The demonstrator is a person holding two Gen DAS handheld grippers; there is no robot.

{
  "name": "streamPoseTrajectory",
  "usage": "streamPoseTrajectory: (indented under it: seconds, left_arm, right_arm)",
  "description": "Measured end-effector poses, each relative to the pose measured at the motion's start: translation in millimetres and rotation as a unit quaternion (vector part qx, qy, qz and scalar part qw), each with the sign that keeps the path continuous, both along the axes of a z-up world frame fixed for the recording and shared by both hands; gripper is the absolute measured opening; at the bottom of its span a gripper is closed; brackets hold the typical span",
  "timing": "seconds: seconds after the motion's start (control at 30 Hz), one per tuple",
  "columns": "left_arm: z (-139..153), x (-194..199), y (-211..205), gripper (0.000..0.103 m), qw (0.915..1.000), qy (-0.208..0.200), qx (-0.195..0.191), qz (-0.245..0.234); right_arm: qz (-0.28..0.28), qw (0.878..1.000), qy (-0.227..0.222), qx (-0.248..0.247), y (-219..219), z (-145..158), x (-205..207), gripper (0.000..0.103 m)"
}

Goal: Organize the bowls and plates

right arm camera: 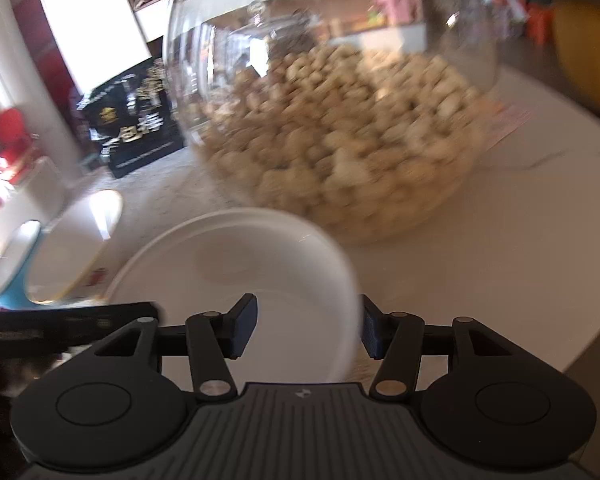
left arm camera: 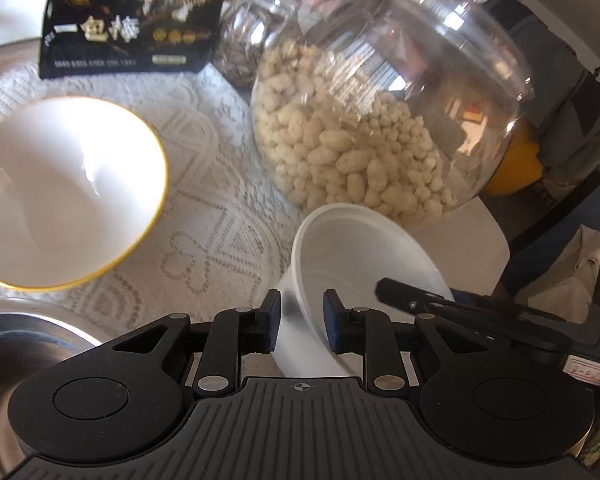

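**Plastic bowl between two tools**

Left wrist view: the left tool (left arm camera: 300, 322) straddles the near wall of a translucent white plastic bowl (left arm camera: 352, 256), one blue pad outside and one inside; the pads sit close to the wall, but whether they actually pinch it cannot be told. The bowl is tilted, its opening turned up and toward the camera, on the white lace-patterned desk (left arm camera: 220, 200). A black finger of the right tool (left arm camera: 404, 294) reaches over the bowl's right rim. Left of the bowl rests a white ceramic bowl with a gold rim (left arm camera: 64, 192), and a shiny steel bowl (left arm camera: 16, 344) shows at the lower left edge. Behind stands a round clear glass jar of peanuts (left arm camera: 380, 120) with a knobbed lid, a smaller glass jar (left arm camera: 248, 40) and a black printed box (left arm camera: 136, 20).

Right wrist view: blurred. The right tool (right arm camera: 308, 326) is spread wide, with the plastic bowl (right arm camera: 260, 264) between its fingers; the right pad lies just beside the bowl's outer wall, the left pad apart inside it. The peanut jar (right arm camera: 332, 100) sits just behind the bowl. The gold-rimmed bowl (right arm camera: 76, 240) and the black box (right arm camera: 136, 128) lie to the left.
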State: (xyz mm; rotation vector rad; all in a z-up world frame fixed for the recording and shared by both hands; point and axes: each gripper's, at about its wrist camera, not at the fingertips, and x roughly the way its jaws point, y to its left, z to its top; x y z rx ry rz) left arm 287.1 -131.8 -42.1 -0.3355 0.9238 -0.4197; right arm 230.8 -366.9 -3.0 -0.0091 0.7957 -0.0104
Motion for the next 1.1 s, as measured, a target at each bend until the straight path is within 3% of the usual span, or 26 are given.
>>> streamPoseTrajectory:
  seconds: [0.1, 0.3, 0.43, 0.5, 0.6, 0.77, 1.1]
  left_arm:
    - [17.3, -21.8, 15.9, 0.026, 0.9996, -0.024, -0.005, 0.013]
    - [42.6, -80.3, 74.1, 0.026, 0.9963, -0.065, -0.013, 0.055]
    - [44.5, -103.3, 124.7, 0.026, 0.9894, -0.074, 0.008, 0.125]
    - [40.0, -110.1, 147.5, 0.026, 0.9830, -0.070, 0.027, 0.168]
    - [31.2, -114.2, 172.0, 0.026, 0.9775, -0.057, 0.025, 0.201]
    - [15.9, -110.3, 177.7, 0.026, 0.9748, -0.055, 0.028, 0.214]
    - [0.3, -120.7, 174.7, 0.026, 0.9757, -0.043, 0.032, 0.213]
  right_arm:
    - [0.002, 0.999, -0.040, -0.024, 5.4, 16.4, -18.0, 0.058]
    - [0.044, 0.995, -0.085, 0.014, 40.0, 51.5, -57.3, 0.063]
    - [0.091, 0.992, -0.045, 0.076, 78.8, 44.6, -74.1, 0.066]
    - [0.108, 0.991, -0.030, 0.078, 99.2, 33.3, -80.9, 0.068]
    - [0.131, 0.989, -0.004, 0.063, 127.7, 11.4, -89.8, 0.069]
    - [0.141, 0.989, 0.025, 0.039, 157.5, -16.8, -84.5, 0.071]
    - [0.143, 0.986, 0.064, 0.062, 173.0, -41.2, -65.1, 0.075]
